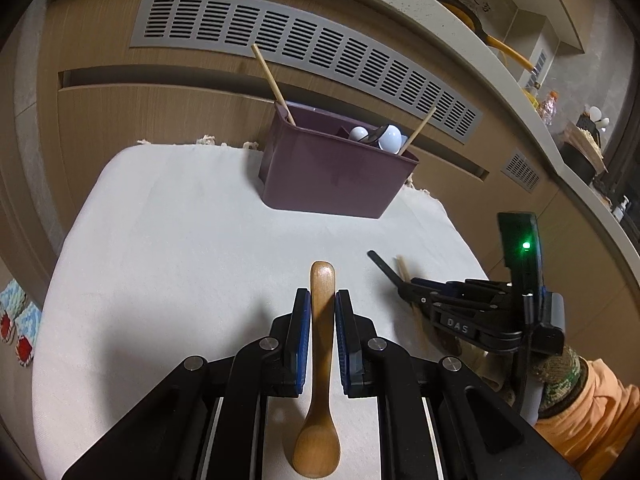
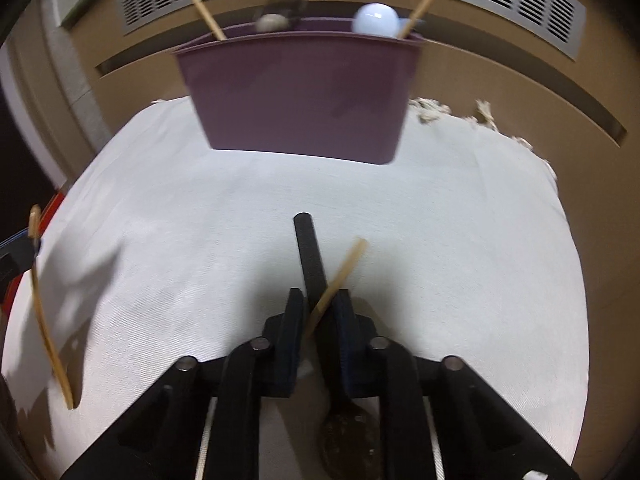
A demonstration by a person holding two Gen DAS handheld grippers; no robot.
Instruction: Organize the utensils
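Note:
My left gripper (image 1: 322, 306) is shut on the handle of a light wooden spoon (image 1: 320, 380), bowl toward the camera, held above the white cloth (image 1: 180, 240). My right gripper (image 2: 316, 308) is shut on a black spoon (image 2: 310, 256) and a chopstick (image 2: 340, 276) crossing it. It shows at the right of the left wrist view (image 1: 404, 280). The purple utensil bin (image 1: 332, 168) stands at the cloth's far edge and holds white spoons (image 1: 390, 138) and two chopsticks (image 1: 272, 80). The right wrist view shows the bin (image 2: 300, 96) straight ahead and the wooden spoon (image 2: 44, 320) at far left.
A wooden wall with a grey vent grille (image 1: 320, 52) rises right behind the bin. A counter (image 1: 540, 120) with bottles and jars curves along the right. Patterned slippers (image 1: 16, 320) lie on the floor at left.

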